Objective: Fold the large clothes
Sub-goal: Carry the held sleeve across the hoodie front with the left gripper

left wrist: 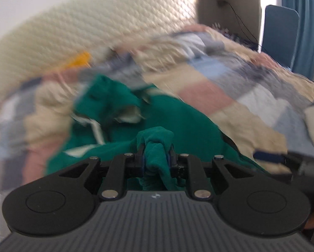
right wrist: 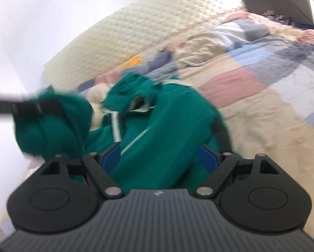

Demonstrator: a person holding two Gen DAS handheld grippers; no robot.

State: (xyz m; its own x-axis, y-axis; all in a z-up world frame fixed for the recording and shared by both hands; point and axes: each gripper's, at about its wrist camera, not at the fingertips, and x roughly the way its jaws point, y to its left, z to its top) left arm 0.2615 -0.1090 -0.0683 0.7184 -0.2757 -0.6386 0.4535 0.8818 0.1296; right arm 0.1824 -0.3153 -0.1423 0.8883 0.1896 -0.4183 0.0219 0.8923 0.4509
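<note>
A green garment (left wrist: 178, 121) with white trim lies crumpled on the patchwork quilt (left wrist: 230, 73). My left gripper (left wrist: 157, 157) is shut on a bunched fold of that green cloth, which sticks up between its narrow jaws. In the right wrist view the same left gripper (right wrist: 49, 105) comes in from the left, blurred, with a lifted wad of the garment (right wrist: 167, 115) hanging from it. My right gripper (right wrist: 159, 157) stands open, its blue pads (right wrist: 110, 157) wide apart, and green cloth lies between them. Whether those pads touch the cloth is unclear.
A cream padded headboard (left wrist: 94, 25) runs along the far side of the bed. An orange item (right wrist: 133, 61) lies by it. A blue chair (left wrist: 281, 33) and blue curtain stand at the back right. Rumpled quilt (right wrist: 251, 84) spreads to the right.
</note>
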